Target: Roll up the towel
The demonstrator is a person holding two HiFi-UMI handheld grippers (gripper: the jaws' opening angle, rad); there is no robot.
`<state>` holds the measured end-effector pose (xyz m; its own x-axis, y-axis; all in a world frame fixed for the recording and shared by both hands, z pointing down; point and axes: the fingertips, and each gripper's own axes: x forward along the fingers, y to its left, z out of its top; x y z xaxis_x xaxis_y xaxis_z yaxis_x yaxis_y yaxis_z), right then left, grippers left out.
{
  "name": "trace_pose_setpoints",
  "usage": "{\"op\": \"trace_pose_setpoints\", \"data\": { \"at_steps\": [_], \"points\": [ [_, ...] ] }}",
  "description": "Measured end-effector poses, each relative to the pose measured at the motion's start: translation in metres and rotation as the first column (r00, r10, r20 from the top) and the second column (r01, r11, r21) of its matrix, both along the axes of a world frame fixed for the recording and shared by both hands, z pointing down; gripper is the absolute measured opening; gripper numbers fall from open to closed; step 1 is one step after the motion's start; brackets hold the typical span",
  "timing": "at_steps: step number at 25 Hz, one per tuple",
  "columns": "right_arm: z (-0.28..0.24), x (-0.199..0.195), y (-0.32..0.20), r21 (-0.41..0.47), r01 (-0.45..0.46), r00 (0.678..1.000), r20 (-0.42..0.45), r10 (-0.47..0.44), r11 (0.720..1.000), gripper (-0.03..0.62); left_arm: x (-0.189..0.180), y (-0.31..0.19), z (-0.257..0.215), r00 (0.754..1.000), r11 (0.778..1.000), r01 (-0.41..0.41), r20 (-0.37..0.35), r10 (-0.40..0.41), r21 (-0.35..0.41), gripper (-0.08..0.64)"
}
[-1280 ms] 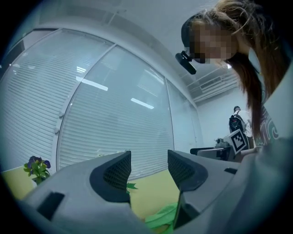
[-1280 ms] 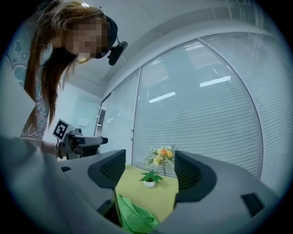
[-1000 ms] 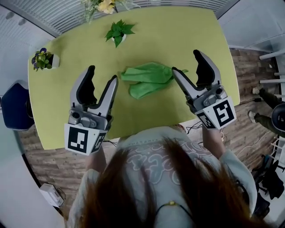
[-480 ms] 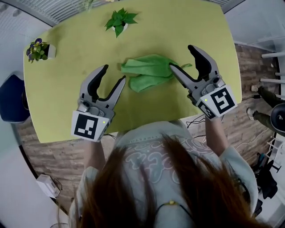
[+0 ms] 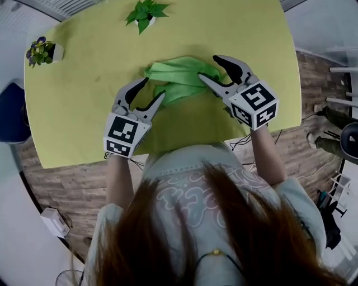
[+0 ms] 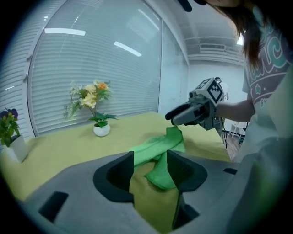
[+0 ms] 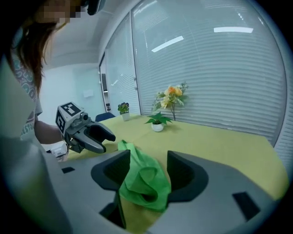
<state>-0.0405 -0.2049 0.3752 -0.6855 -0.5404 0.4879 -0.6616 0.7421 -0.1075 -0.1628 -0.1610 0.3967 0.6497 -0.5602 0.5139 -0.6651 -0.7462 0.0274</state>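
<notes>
**Both grippers low at the crumpled towel**

The green towel (image 5: 178,78) lies bunched on the yellow-green table (image 5: 78,111), about midway between the table's left and right edges and nearer its far edge.

The left gripper (image 5: 152,88) is at the towel's near-left corner. Its jaws stand apart and grip nothing. In the left gripper view, the near end of the cloth lies on the table just ahead of the gap between them.

The right gripper (image 5: 208,67) is at the towel's right end. Its jaws have just been closing but are still wide apart. In the right gripper view a loose fold of the towel lies between them, and the pads do not clamp it.

A leafy plant (image 5: 146,10) stands at the far edge. A small flowering plant (image 5: 42,51) stands at the far left corner. Both are well apart from the towel.
</notes>
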Motion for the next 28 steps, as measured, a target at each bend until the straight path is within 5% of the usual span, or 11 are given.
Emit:
{"op": "trace_pose_setpoints", "data": {
  "at_steps": [11, 14, 19, 24, 28],
  "points": [
    [0.038, -0.006, 0.005, -0.134, 0.038, 0.999, -0.022, -0.042, 0.99, 0.089, 0.002, 0.001, 0.051, 0.974, 0.998, 0.016, 0.228, -0.003, -0.056, 0.221],
    [0.042, -0.004, 0.004, -0.134, 0.034, 0.999, -0.03, -0.038, 0.99, 0.043, 0.006, 0.003, 0.052, 0.971, 0.997, -0.015, 0.236, 0.034, -0.081, 0.194],
    [0.039, 0.006, 0.002, -0.134, 0.023, 0.999, 0.028, -0.02, 0.991, 0.014, 0.02, 0.014, 0.055, 0.96, 0.988, -0.086, 0.254, 0.116, -0.129, 0.043],
    [0.023, 0.022, -0.008, -0.112, -0.034, 0.991, 0.126, 0.048, 0.993, 0.012, 0.012, 0.017, 0.046, 0.976, 0.993, -0.042, 0.208, 0.064, -0.107, 0.025],
    [-0.003, 0.038, -0.023, -0.112, -0.132, 0.944, 0.29, 0.159, 0.985, 0.012, -0.005, 0.013, 0.012, 0.991, 1.0, 0.021, 0.13, -0.019, -0.012, 0.023]
  ]
}}
